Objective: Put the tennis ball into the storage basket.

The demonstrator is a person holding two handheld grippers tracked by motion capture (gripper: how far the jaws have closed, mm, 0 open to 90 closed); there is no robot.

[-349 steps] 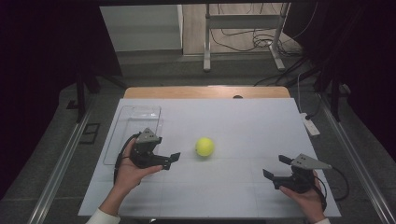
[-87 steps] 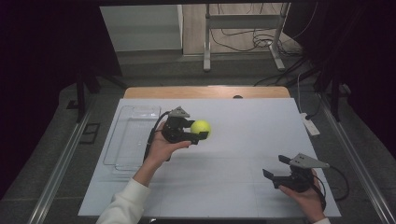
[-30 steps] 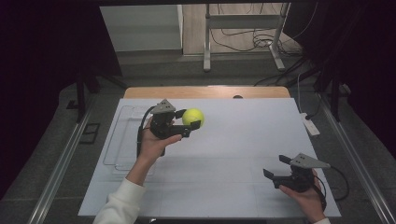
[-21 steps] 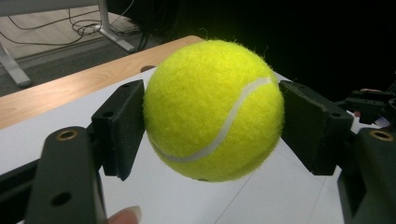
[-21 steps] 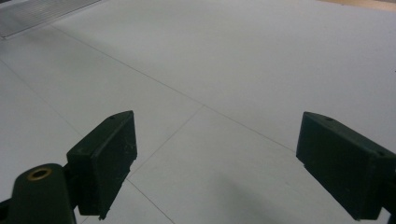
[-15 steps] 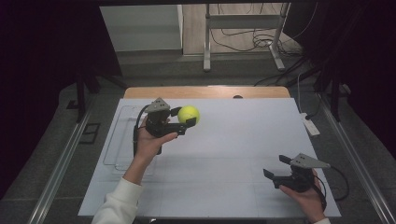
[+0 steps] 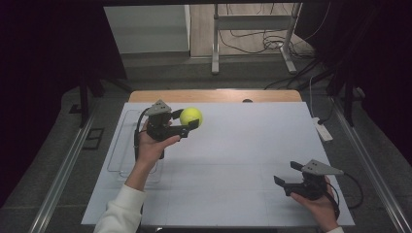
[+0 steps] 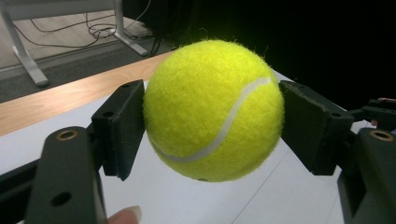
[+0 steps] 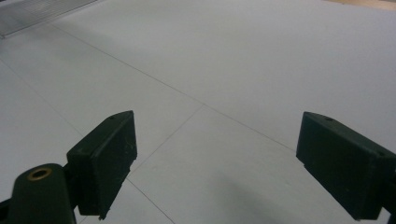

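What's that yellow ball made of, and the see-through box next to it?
The ball looks like fuzzy yellow felt with a smooth white seam: a tennis ball, likely rubber inside. The box looks like clear, glossy plastic, since the table shows through it.

Bright overhead light on the white table; surroundings dark, pictures slightly soft.

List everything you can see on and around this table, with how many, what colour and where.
fuzzy yellow tennis ball: one, yellow with a white seam, held off the table in the left claw
clear plastic tray: one, transparent, table's left side
white table cover: one, white, over a wooden tabletop
metal stand: one, grey, floor beyond the table
left claw: black, shut on the ball
right claw: black, open, near right corner
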